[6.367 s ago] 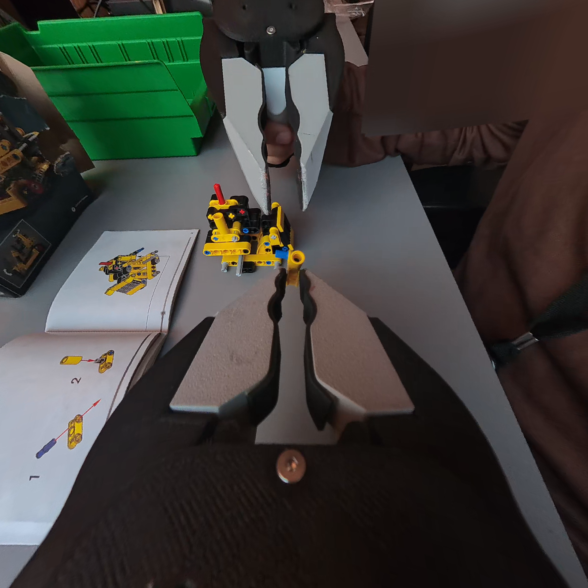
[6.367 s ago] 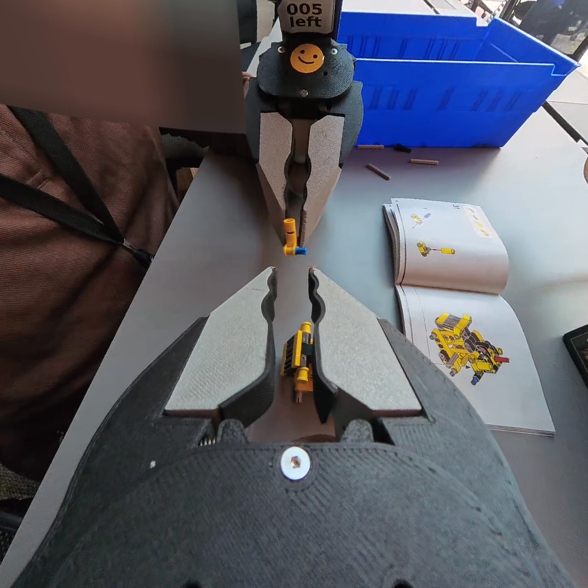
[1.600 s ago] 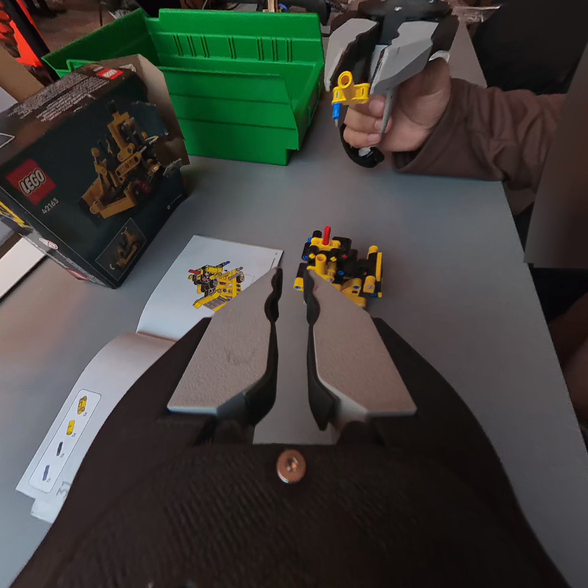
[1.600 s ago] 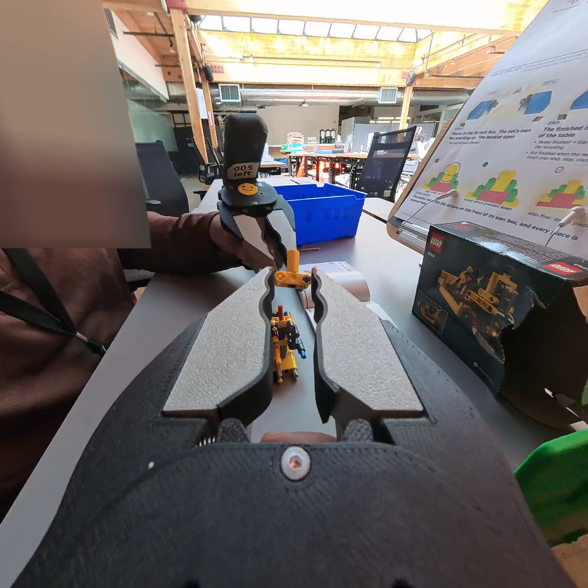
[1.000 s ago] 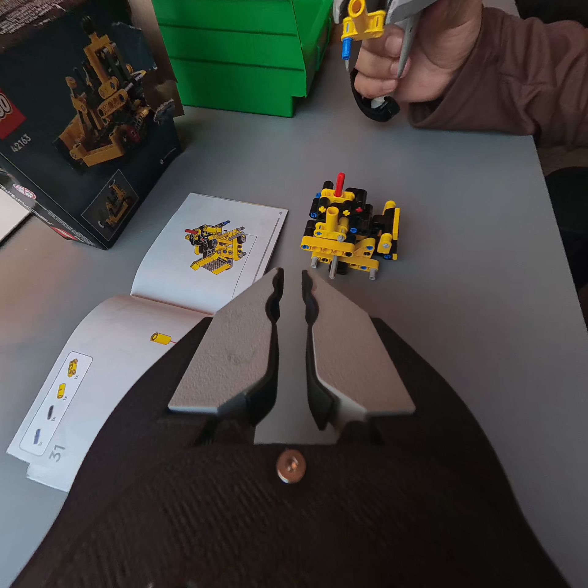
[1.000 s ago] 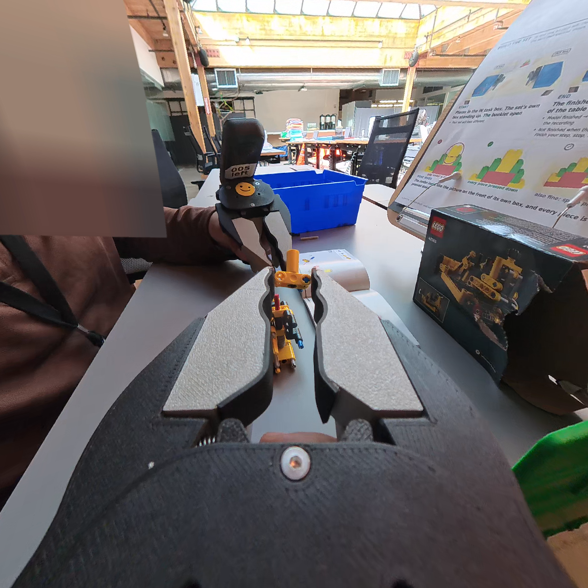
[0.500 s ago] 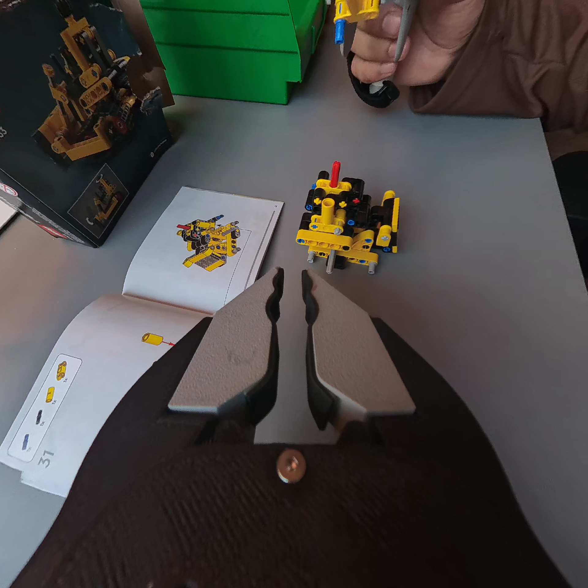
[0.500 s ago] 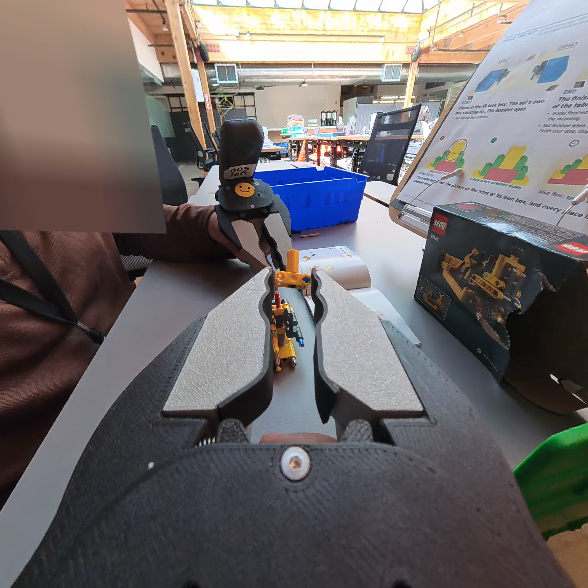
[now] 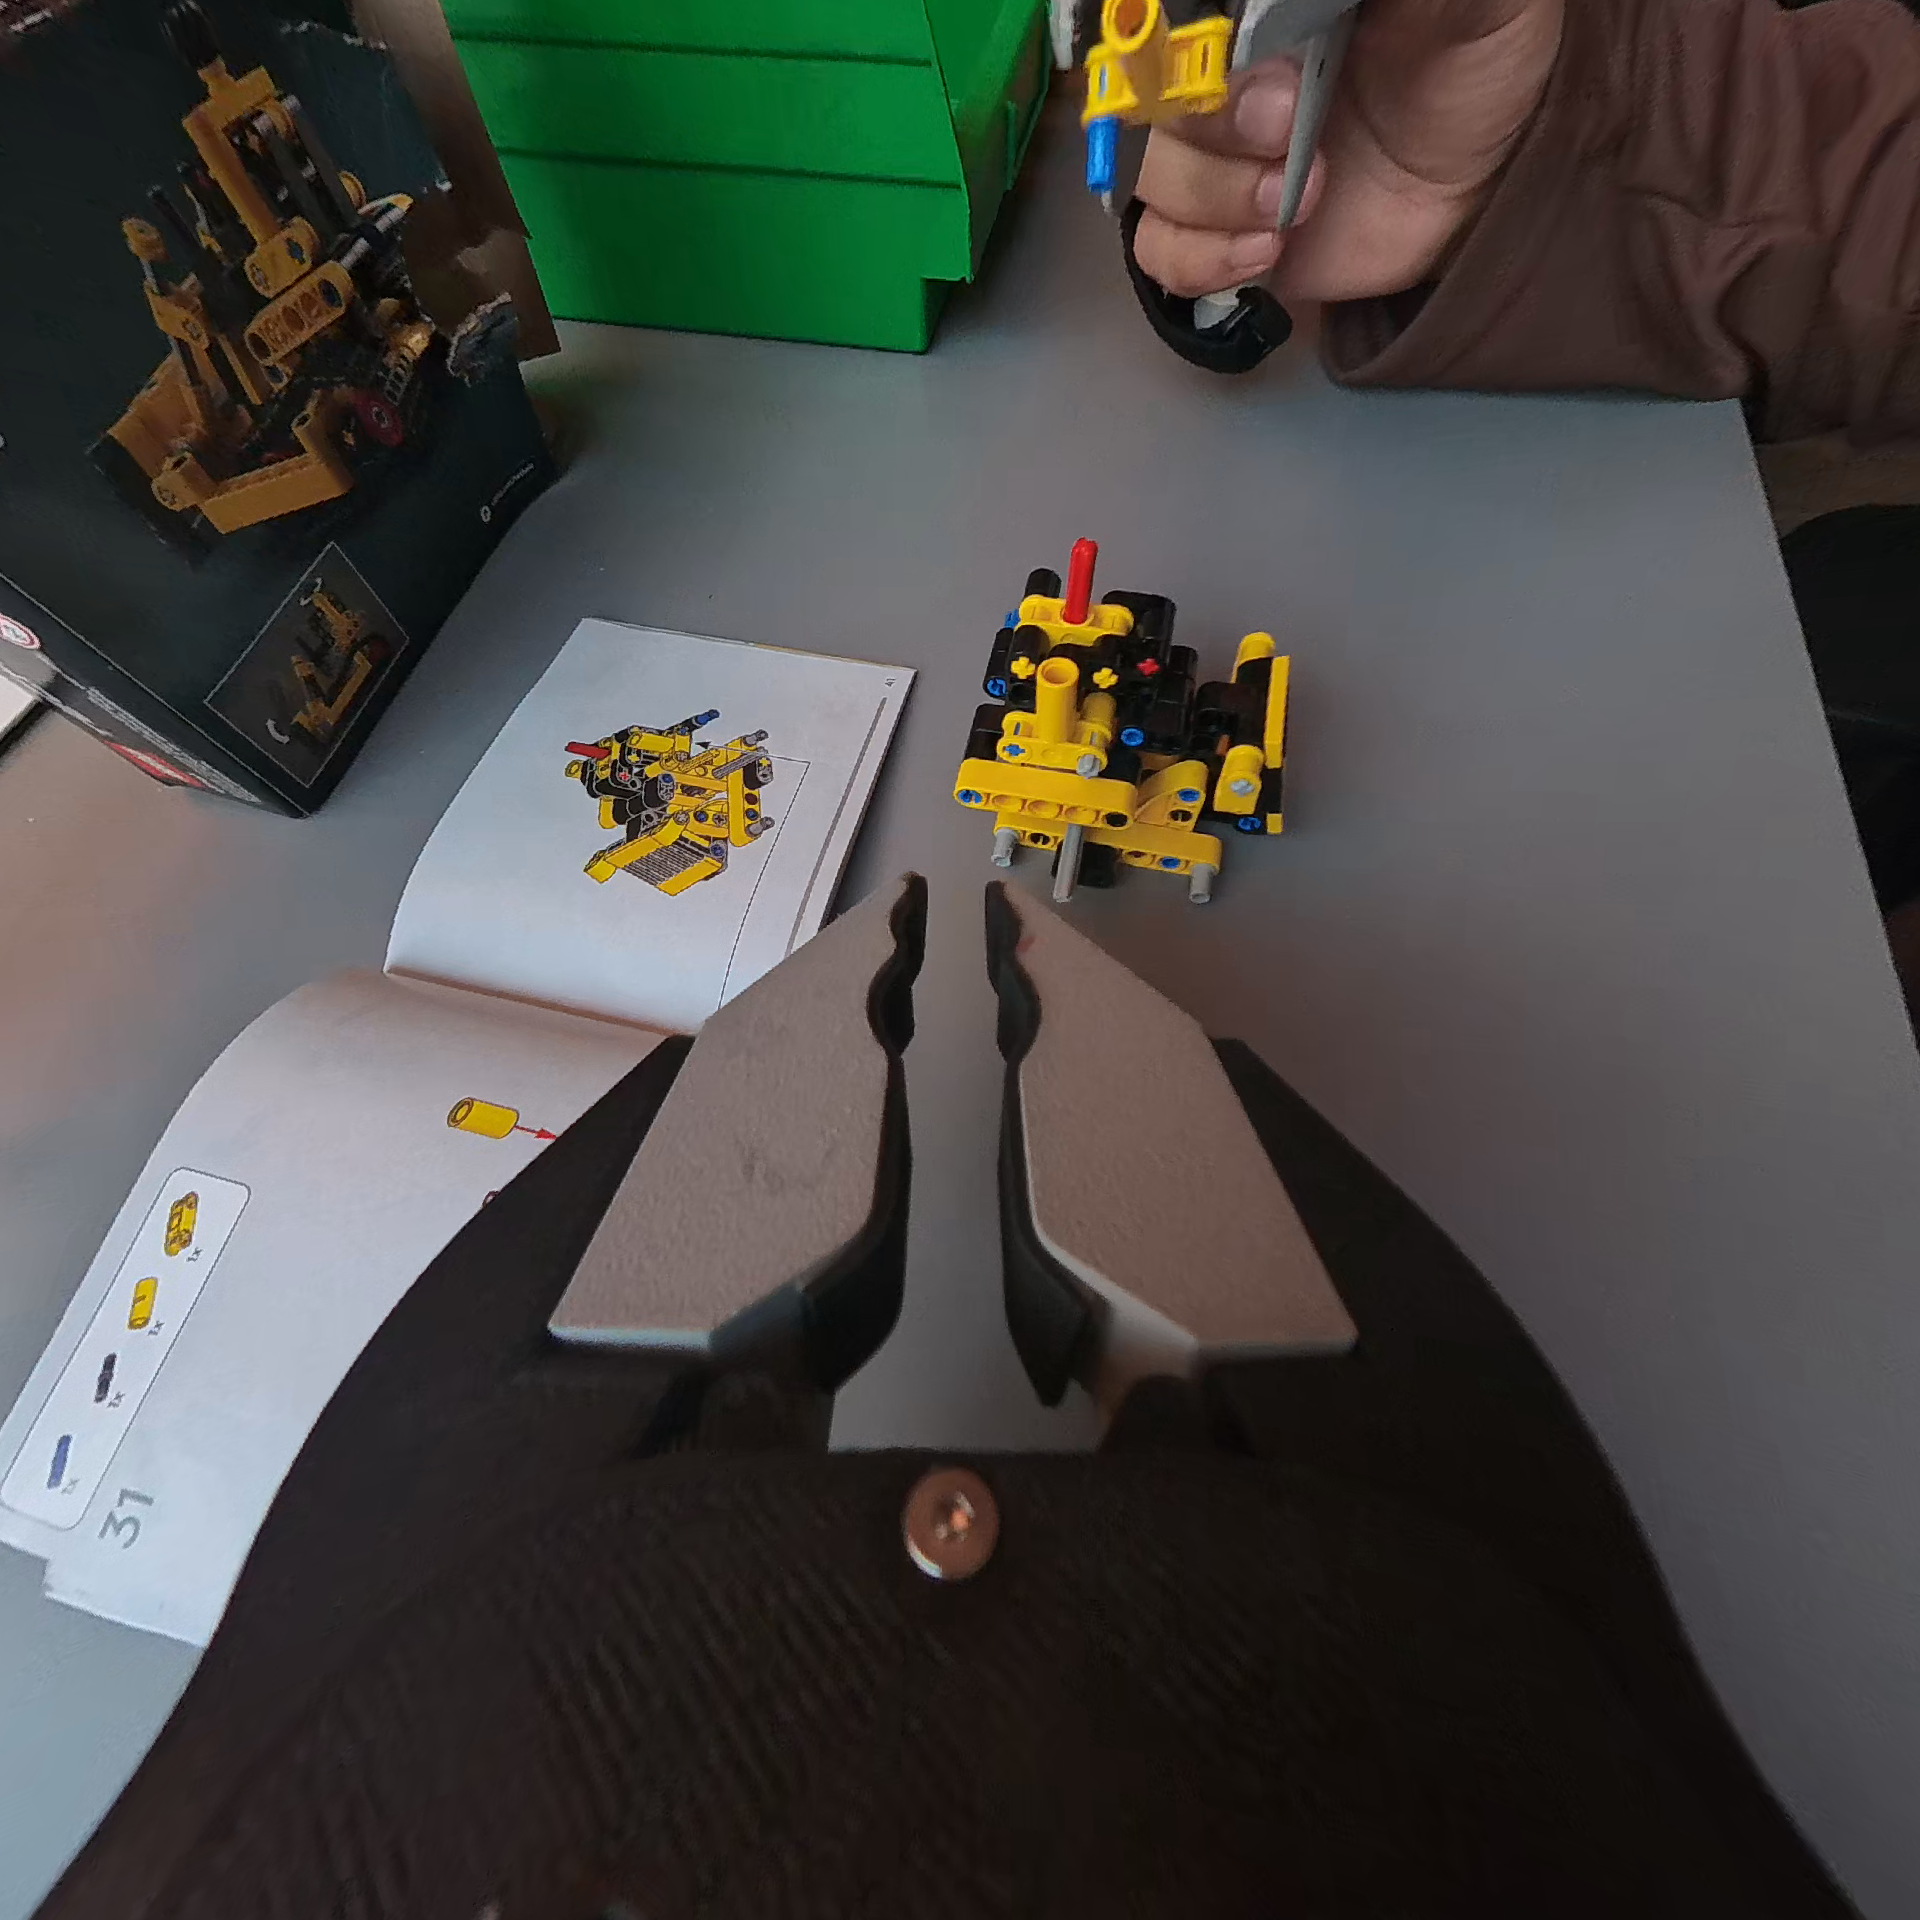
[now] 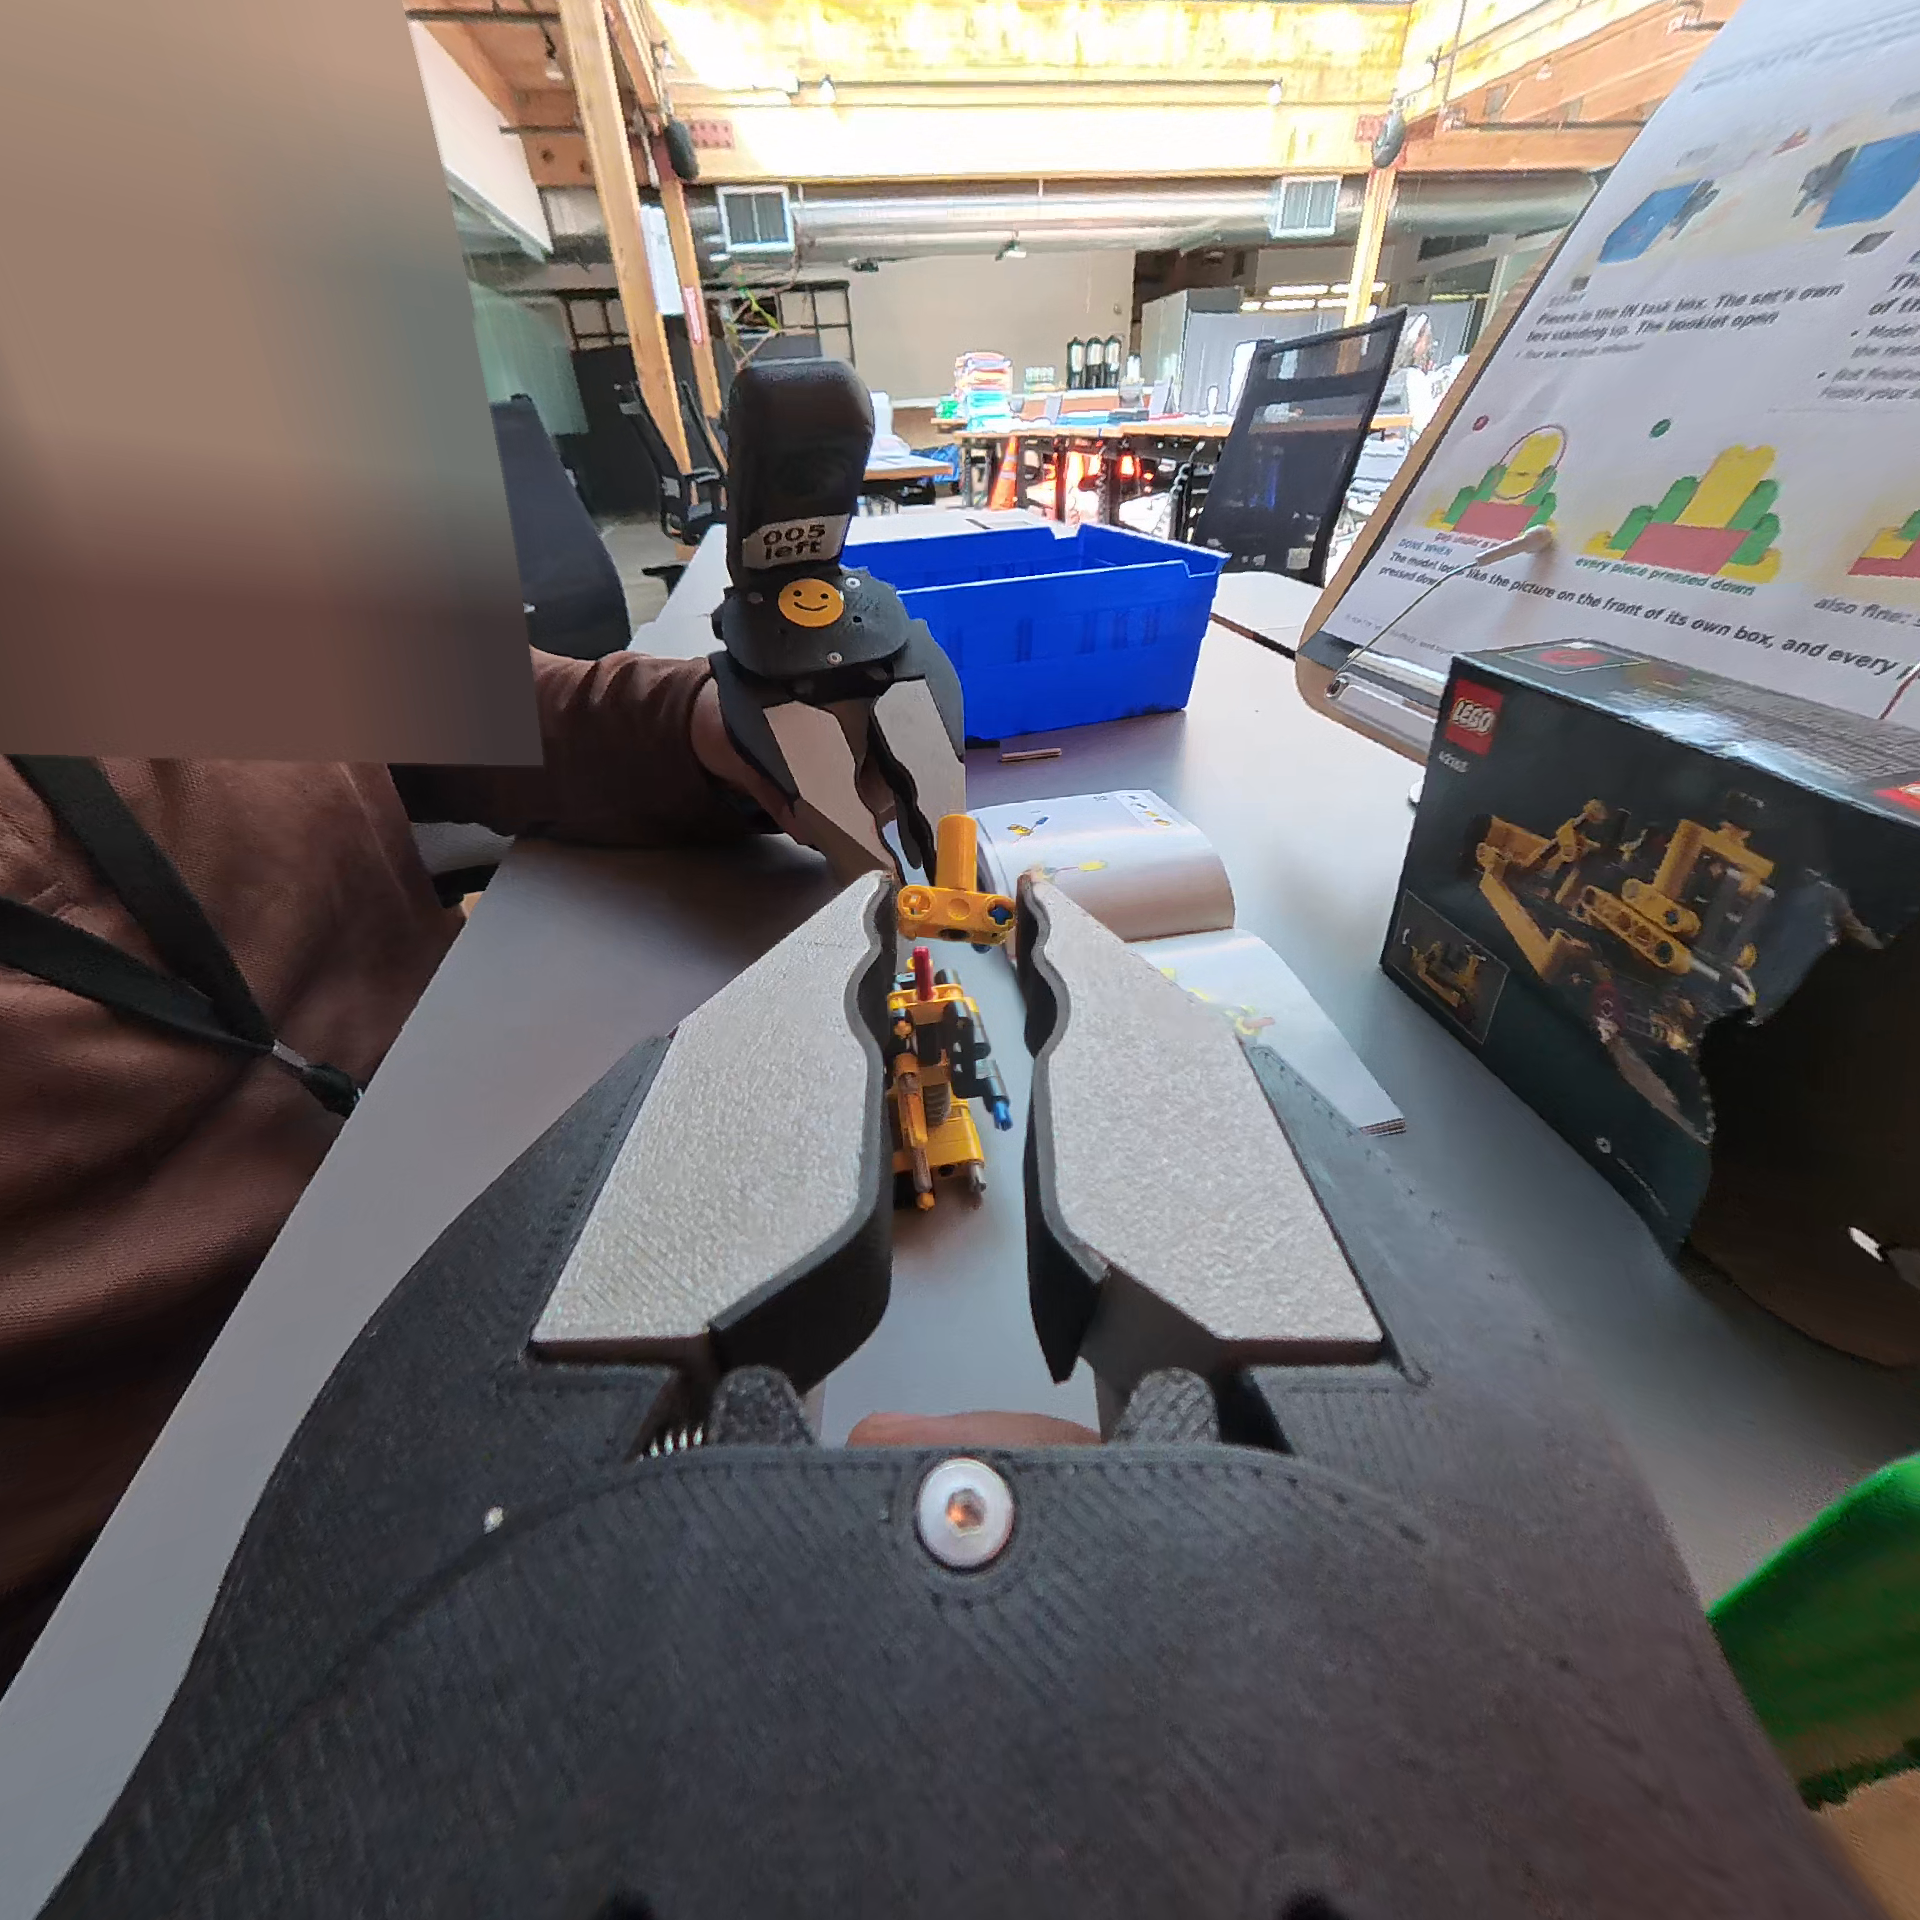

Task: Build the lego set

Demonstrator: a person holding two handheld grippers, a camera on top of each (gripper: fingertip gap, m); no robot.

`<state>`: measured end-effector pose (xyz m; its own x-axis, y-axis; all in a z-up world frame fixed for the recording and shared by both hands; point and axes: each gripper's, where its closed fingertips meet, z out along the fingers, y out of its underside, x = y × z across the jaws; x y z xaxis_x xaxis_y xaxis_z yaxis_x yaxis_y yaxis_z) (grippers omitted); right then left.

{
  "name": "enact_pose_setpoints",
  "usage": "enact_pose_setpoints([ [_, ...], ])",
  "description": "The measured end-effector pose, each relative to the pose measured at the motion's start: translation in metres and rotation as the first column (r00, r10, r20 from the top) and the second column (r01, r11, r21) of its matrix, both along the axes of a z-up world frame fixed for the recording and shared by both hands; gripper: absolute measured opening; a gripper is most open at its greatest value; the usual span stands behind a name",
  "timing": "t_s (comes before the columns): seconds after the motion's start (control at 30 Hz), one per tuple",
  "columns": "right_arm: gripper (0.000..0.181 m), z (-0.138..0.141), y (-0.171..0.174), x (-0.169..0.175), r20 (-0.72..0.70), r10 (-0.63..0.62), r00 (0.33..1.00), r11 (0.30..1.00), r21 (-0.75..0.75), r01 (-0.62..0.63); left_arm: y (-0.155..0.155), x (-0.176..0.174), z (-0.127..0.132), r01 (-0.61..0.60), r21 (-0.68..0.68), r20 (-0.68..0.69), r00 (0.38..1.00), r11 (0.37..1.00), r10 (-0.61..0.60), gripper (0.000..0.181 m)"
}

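The partly built yellow and black Lego model (image 9: 1122, 748) with a red axle stands on the grey table (image 9: 1507, 935). It also shows between my right fingers in the right wrist view (image 10: 935, 1081). My right gripper (image 10: 956, 883) is shut on a small yellow connector with a blue pin (image 10: 951, 904) and holds it in the air above and beyond the model. The connector also shows in the left wrist view (image 9: 1153, 68). My left gripper (image 9: 953, 886) hovers just short of the model, its jaws nearly together with nothing between them.
An open instruction booklet (image 9: 644, 810) lies left of the model. The dark Lego box (image 9: 239, 395) stands beyond it, beside a green bin (image 9: 748, 156). A blue bin (image 10: 1060, 634) and a propped instruction board (image 10: 1662, 364) are at the far side. A person's sleeve (image 9: 1662, 208) is at the table edge. The left gripper's tips are roughly 12 cm from the right gripper's.
The yellow connector has gone from my left gripper to my right gripper. Both grippers have drawn back from the model, and the right one has risen. In the last half second little has moved.
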<state>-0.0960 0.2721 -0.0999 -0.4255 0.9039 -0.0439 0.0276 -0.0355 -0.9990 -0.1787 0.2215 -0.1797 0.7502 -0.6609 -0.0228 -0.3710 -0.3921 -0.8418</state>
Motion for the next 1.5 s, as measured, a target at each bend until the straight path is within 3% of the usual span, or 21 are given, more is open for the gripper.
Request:
enact_pose_setpoints([
  [0.17, 0.019, -0.004, -0.016, -0.009, 0.028, 0.044, 0.999, 0.999, -0.002, -0.044, -0.007, 0.019, 0.014, 0.057, 0.011, 0.079, 0.995, 0.998, -0.058, 0.008],
  [0.4, 0.020, -0.019, -0.052, -0.023, 0.101, 0.119, 0.988, 0.990, 0.061, -0.126, -0.015, 0.047, 0.052, 0.092, 0.154, 0.149, 0.982, 0.984, -0.115, 0.005],
  [0.77, 0.019, -0.019, -0.062, -0.024, 0.097, 0.158, 0.983, 0.985, 0.053, -0.164, -0.018, 0.057, 0.060, 0.103, 0.134, 0.264, 0.955, 0.986, -0.136, 0.010],
  [1.2, 0.019, -0.031, -0.078, -0.026, 0.157, 0.202, 0.967, 0.972, 0.090, -0.217, -0.022, 0.063, 0.059, 0.127, 0.097, 0.311, 0.938, 0.987, -0.151, 0.005],
  [1.5, 0.022, -0.049, -0.089, -0.019, 0.223, 0.223, 0.949, 0.941, 0.205, -0.270, -0.042, 0.065, 0.017, 0.224, -0.122, 0.141, 0.968, 0.967, -0.206, 0.005],
])
